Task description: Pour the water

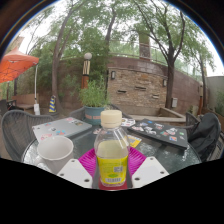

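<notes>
A clear plastic bottle (112, 152) with a white cap and a yellow label stands upright between the fingers of my gripper (112, 162). Both pink pads (91, 160) press against its sides, so the gripper is shut on it. A white paper cup (55, 152) stands on the glass table (160, 155), just left of the left finger and beside the bottle.
A grey tray or folder (62, 128) lies behind the cup. A dark tray with small items (160, 132) sits at the far right of the table. A potted plant (93, 98) and a brick wall (135, 85) stand beyond; a chair back (12, 128) is at the left.
</notes>
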The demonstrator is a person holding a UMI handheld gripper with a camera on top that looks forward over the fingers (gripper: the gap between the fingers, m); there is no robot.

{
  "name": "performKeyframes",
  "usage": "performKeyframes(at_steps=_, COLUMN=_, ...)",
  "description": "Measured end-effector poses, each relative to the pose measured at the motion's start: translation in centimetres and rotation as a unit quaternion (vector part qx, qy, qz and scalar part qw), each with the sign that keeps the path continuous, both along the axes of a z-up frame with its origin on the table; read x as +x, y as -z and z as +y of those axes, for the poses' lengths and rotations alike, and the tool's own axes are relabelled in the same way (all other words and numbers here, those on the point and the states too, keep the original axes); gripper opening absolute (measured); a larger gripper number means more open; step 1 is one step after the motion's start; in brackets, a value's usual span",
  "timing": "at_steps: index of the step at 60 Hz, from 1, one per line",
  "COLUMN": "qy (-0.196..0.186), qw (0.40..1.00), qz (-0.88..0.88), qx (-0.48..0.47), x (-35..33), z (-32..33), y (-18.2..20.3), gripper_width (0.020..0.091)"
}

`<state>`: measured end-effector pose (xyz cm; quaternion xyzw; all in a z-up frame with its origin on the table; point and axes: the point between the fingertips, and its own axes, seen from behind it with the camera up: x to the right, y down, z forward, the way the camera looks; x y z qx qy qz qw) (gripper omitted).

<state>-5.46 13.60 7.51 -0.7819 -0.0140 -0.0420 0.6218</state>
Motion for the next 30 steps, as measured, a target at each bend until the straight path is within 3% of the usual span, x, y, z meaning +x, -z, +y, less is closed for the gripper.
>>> performKeyframes(at_steps=15, qy=-0.042, qw=0.998, qz=0.054, qx=0.013, x=-0.1, z=-0.3, y=1.0, gripper_width=0.0417)
performKeyframes(at_steps=20, qy=-0.052, qw=0.997, qz=0.048, qx=-0.022, x=-0.3, z=-0.8, y=1.2, gripper_width=0.0537)
performKeyframes(at_steps=25, qy=-0.075, qw=0.993, qz=0.042, qx=-0.078, x=-0.7, z=-2.4, y=2.5, gripper_width=0.0846)
performKeyframes(at_steps=30, qy=-0.072, qw=0.994, qz=0.041, qx=-0.076, x=-0.7, z=-4.0, y=1.2, gripper_width=0.0827)
